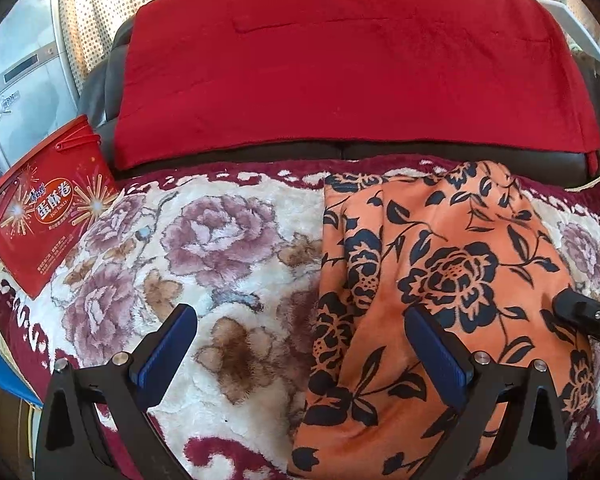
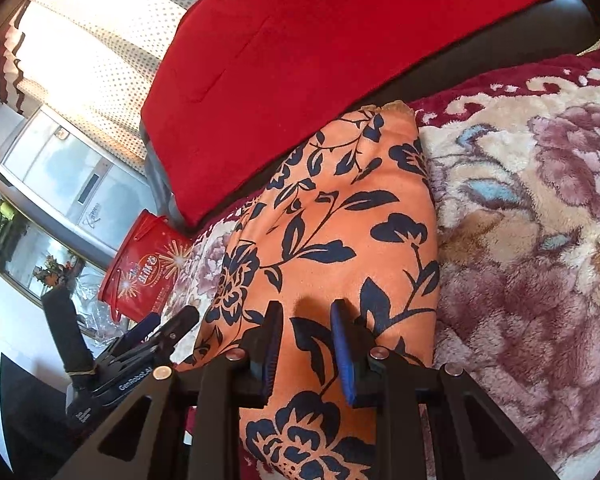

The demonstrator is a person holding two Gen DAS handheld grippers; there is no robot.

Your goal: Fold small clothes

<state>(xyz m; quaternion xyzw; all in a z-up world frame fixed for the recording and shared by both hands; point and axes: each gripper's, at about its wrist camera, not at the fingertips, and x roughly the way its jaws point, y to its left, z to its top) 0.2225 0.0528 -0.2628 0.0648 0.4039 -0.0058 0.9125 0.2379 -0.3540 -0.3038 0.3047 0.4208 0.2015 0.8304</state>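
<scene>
An orange garment (image 1: 440, 280) with dark blue flowers lies folded lengthwise on a plush floral blanket (image 1: 220, 240). My left gripper (image 1: 300, 316) is wide open above the garment's left edge, one finger over the blanket, one over the cloth. In the right wrist view the garment (image 2: 332, 232) runs up the middle. My right gripper (image 2: 306, 312) is partly open over it, holding nothing. Its fingertip (image 1: 568, 300) shows at the right in the left wrist view. The left gripper (image 2: 168, 328) shows at the lower left in the right wrist view.
A red blanket (image 1: 340, 60) drapes over the dark sofa back (image 1: 420, 152). A red egg-roll box (image 1: 44, 208) stands at the blanket's left edge, also in the right wrist view (image 2: 144, 272). A grey appliance (image 1: 16, 80) and dotted curtain (image 2: 100, 60) stand behind.
</scene>
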